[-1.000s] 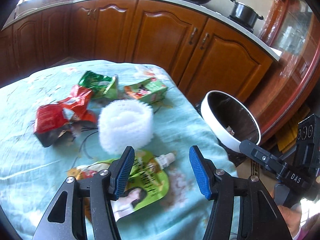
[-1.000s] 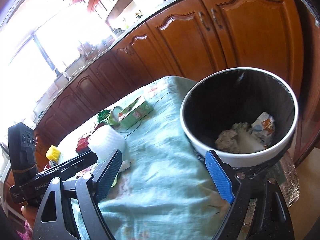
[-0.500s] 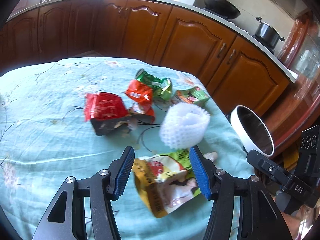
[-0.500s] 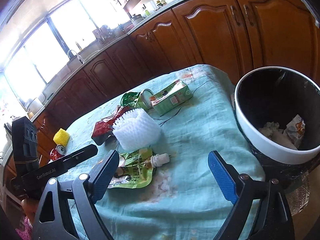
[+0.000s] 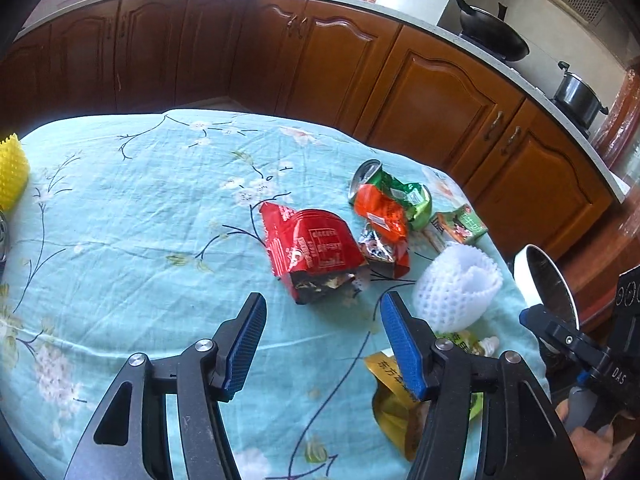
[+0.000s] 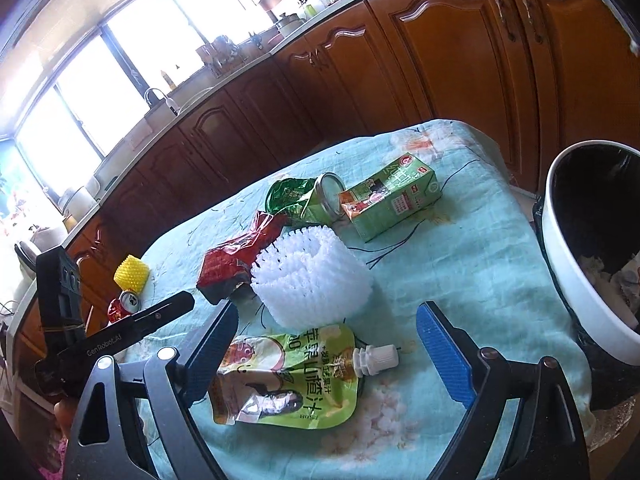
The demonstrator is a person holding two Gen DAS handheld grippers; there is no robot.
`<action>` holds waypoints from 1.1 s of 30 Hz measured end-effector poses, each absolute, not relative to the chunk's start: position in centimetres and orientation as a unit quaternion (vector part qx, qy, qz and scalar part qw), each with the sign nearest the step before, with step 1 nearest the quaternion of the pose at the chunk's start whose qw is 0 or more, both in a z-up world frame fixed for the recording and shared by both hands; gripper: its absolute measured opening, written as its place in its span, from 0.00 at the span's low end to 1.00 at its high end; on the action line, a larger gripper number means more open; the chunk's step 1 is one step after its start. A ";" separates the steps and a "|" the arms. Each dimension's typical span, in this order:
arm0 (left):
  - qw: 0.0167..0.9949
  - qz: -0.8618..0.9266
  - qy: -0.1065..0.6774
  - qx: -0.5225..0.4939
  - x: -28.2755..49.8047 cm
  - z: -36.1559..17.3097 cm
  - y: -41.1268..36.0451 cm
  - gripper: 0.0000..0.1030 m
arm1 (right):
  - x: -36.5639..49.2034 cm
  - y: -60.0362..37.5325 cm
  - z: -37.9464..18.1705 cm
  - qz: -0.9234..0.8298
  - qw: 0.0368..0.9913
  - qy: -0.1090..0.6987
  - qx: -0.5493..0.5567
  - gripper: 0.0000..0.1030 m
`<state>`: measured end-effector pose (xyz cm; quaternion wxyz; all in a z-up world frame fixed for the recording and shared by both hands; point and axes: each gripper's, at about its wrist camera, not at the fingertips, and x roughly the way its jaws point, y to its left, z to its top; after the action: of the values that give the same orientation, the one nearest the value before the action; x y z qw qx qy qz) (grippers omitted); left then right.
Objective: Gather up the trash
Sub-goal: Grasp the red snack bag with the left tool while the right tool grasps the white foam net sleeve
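Grippers spread (L (image 5: 322, 344), R (image 6: 326, 354)) over juice pouch (image 6: 288, 384)

Table (image 5: 120, 220), floral cloth: red wrapper (image 5: 314, 250), foam net (image 6: 310, 278), juice pouch (image 6: 288, 380).

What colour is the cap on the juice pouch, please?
White cap on the green pouch; clearest in the right wrist view.
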<state>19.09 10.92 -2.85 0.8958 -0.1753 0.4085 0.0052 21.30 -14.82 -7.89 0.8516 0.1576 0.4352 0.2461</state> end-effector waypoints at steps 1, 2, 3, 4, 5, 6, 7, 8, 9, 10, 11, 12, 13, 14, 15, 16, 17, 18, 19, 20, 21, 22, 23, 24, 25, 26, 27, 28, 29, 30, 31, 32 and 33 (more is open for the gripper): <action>0.895 0.009 0.411 -0.175 19.4 -3.1 11.1 0.58 | 21.6 -14.7 -8.0 0.247 0.851 0.436 0.158 0.89; 0.894 0.010 0.413 -0.175 19.8 -3.3 11.3 0.58 | 21.9 -14.5 -8.0 0.247 0.851 0.436 0.157 0.89; 0.893 0.013 0.414 -0.174 20.2 -3.6 11.3 0.58 | 22.1 -14.4 -8.0 0.248 0.851 0.436 0.155 0.89; 0.892 0.016 0.417 -0.173 20.6 -3.9 11.5 0.57 | 22.4 -14.2 -8.1 0.249 0.851 0.437 0.152 0.89; 0.891 0.018 0.419 -0.172 21.0 -4.2 11.6 0.57 | 22.6 -13.9 -8.2 0.249 0.851 0.437 0.150 0.89; 0.890 0.019 0.422 -0.172 21.5 -4.6 11.7 0.56 | 22.8 -13.7 -8.3 0.249 0.851 0.438 0.147 0.89; 0.889 0.021 0.424 -0.172 21.8 -4.9 11.7 0.56 | 23.0 -13.5 -8.5 0.249 0.851 0.439 0.145 0.88; 0.888 0.021 0.427 -0.172 22.2 -5.2 11.8 0.56 | 23.2 -13.3 -8.7 0.249 0.851 0.440 0.143 0.87; 0.887 0.022 0.428 -0.171 22.5 -5.5 11.8 0.55 | 23.5 -13.1 -8.9 0.249 0.851 0.441 0.141 0.86; 0.887 0.023 0.430 -0.169 22.7 -5.8 11.7 0.51 | 23.7 -12.9 -9.1 0.248 0.850 0.444 0.139 0.82; 0.886 0.022 0.431 -0.168 23.0 -6.0 11.7 0.48 | 23.9 -12.8 -9.4 0.248 0.848 0.447 0.139 0.78; 0.885 0.020 0.434 -0.168 23.2 -6.2 11.7 0.40 | 24.1 -12.6 -9.7 0.248 0.846 0.451 0.138 0.75; 0.883 0.018 0.437 -0.170 23.4 -6.5 11.8 0.29 | 24.3 -12.5 -9.9 0.247 0.845 0.453 0.139 0.69; 0.882 0.013 0.439 -0.172 23.5 -6.7 11.8 0.24 | 24.4 -12.5 -10.1 0.247 0.845 0.453 0.138 0.58; 0.882 0.011 0.439 -0.172 23.5 -6.9 11.8 0.14 | 24.5 -12.4 -10.3 0.246 0.845 0.454 0.137 0.51; 0.883 0.010 0.437 -0.171 23.5 -6.9 11.8 0.08 | 24.5 -12.5 -10.3 0.244 0.845 0.456 0.135 0.35; 0.885 0.010 0.435 -0.168 23.5 -6.8 11.8 0.07 | 24.4 -12.5 -10.4 0.242 0.846 0.455 0.134 0.25; 0.887 0.011 0.432 -0.165 23.3 -6.7 11.7 0.02 | 24.2 -12.7 -10.3 0.242 0.848 0.453 0.134 0.25; 0.889 0.011 0.428 -0.163 23.2 -6.6 11.7 0.01 | 24.0 -12.8 -10.1 0.242 0.850 0.449 0.133 0.22; 0.891 0.012 0.424 -0.161 23.0 -6.4 11.7 0.01 | 23.8 -13.0 -9.9 0.240 0.853 0.445 0.131 0.21; 0.893 0.012 0.421 -0.160 22.7 -6.2 11.7 0.00 | 23.5 -13.2 -9.6 0.241 0.854 0.442 0.130 0.21; 0.894 0.012 0.418 -0.160 22.3 -5.9 11.6 0.00 | 23.3 -13.4 -9.5 0.241 0.855 0.440 0.131 0.21; 0.896 0.011 0.415 -0.161 21.9 -5.6 11.6 0.00 | 23.1 -13.7 -9.2 0.241 0.857 0.437 0.131 0.21; 0.897 0.009 0.412 -0.161 21.6 -5.3 11.5 0.00 | 22.8 -14.0 -9.0 0.239 0.858 0.435 0.132 0.21; 0.899 0.007 0.408 -0.161 21.3 -5.0 11.4 0.00 | 22.6 -14.4 -8.8 0.237 0.860 0.432 0.134 0.21; 0.901 0.005 0.404 -0.161 21.0 -4.6 11.2 0.00 | 22.5 -14.7 -8.6 0.236 0.861 0.430 0.136 0.21; 0.902 0.002 0.400 -0.161 20.7 -4.3 11.1 0.00 | 22.3 -15.1 -8.4 0.235 0.862 0.428 0.138 0.21; 0.903 -0.002 0.397 -0.162 20.3 -4.0 11.0 0.00 | 22.1 -15.4 -8.3 0.233 0.863 0.426 0.139 0.21; 0.905 -0.007 0.394 -0.161 20.1 -3.6 10.7 0.00 | 21.9 -15.6 -8.2 0.230 0.864 0.425 0.140 0.21; 0.906 -0.011 0.391 -0.160 19.8 -3.2 10.5 0.00 | 21.7 -16.0 -8.0 0.228 0.865 0.423 0.142 0.21; 0.908 -0.016 0.387 -0.157 19.6 -2.8 10.2 0.00 | 21.5 -16.3 -7.9 0.226 0.867 0.422 0.142 0.21; 0.910 -0.021 0.384 -0.154 19.4 -2.4 9.8 0.00 | 21.3 -16.7 -7.7 0.223 0.868 0.420 0.144 0.21; 0.912 -0.027 0.381 -0.151 19.1 -2.1 9.4 0.00 | 21.1 -17.3 -7.6 0.219 0.870 0.417 0.146 0.21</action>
<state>19.13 9.37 -2.05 0.9115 -0.1511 0.3815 -0.0272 21.09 -17.28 -7.58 0.8697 0.1459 0.4174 0.2195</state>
